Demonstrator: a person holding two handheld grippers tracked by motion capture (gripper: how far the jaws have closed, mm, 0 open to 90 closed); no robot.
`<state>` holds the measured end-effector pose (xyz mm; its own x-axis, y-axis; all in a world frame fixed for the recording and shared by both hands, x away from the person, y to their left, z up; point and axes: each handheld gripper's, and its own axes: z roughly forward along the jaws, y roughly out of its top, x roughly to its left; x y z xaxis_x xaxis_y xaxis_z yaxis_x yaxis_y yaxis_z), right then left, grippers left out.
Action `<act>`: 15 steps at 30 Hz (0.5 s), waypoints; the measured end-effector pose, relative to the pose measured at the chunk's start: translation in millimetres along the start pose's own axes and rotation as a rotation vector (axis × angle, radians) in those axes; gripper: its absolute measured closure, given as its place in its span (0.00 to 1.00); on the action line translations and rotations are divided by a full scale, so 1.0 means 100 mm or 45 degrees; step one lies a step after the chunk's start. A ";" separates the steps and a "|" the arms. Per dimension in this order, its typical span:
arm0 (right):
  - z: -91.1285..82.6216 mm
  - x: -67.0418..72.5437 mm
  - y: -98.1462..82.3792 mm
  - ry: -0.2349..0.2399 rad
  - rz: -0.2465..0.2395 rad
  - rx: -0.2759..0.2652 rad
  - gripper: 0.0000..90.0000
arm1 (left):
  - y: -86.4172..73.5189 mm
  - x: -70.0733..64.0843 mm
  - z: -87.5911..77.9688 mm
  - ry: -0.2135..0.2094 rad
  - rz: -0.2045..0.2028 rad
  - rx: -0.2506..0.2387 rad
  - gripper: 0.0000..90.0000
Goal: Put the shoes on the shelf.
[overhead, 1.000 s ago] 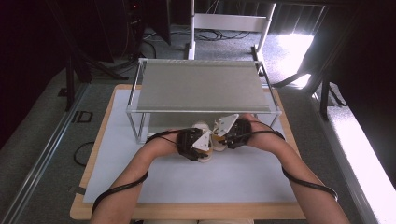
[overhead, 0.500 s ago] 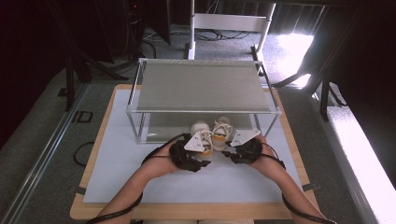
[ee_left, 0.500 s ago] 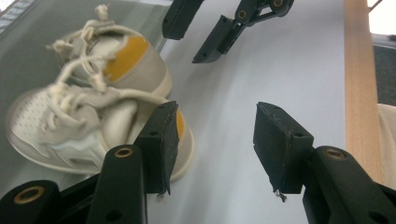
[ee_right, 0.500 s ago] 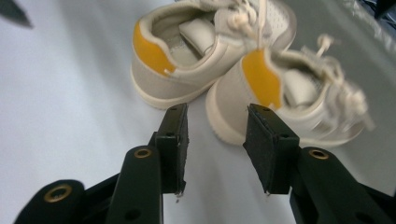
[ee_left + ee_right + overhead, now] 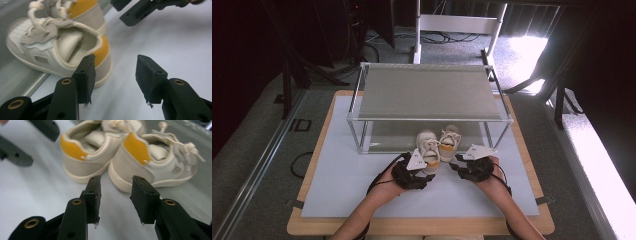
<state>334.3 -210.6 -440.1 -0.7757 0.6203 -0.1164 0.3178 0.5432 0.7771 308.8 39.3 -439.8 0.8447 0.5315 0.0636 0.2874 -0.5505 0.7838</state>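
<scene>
Two small cream shoes with orange heels stand side by side at the front edge of a metal rack (image 5: 430, 119), toes under it, heels toward me. The left shoe (image 5: 427, 145) (image 5: 57, 50) (image 5: 87, 152) lies just ahead and left of my left gripper (image 5: 421, 172) (image 5: 115, 65), which is open and empty. The right shoe (image 5: 450, 138) (image 5: 82, 10) (image 5: 155, 162) lies ahead of my right gripper (image 5: 457, 167) (image 5: 116, 187). That gripper is open too; its jaws have just been closing a little with nothing between them. Neither gripper touches a shoe.
The rack has a flat grey top (image 5: 427, 92) and a low shelf with a front rail (image 5: 22, 82). It stands on a white mat (image 5: 347, 180) over a wooden tabletop (image 5: 302, 227). A white stand (image 5: 457, 25) is behind the table.
Both grippers have drawn back from the shoes toward the table's front and sunk lower. The shoes stay put at the rack's front edge.
</scene>
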 end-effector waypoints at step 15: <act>0.18 0.08 0.09 -0.062 0.067 -0.032 0.81 | 0.01 -0.06 0.01 0.030 -0.071 -0.013 0.57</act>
<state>340.9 -191.1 -445.4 -0.7305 0.6749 -0.1042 0.3435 0.4950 0.7981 304.2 34.7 -440.1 0.8166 0.5761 0.0342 0.3287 -0.5130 0.7930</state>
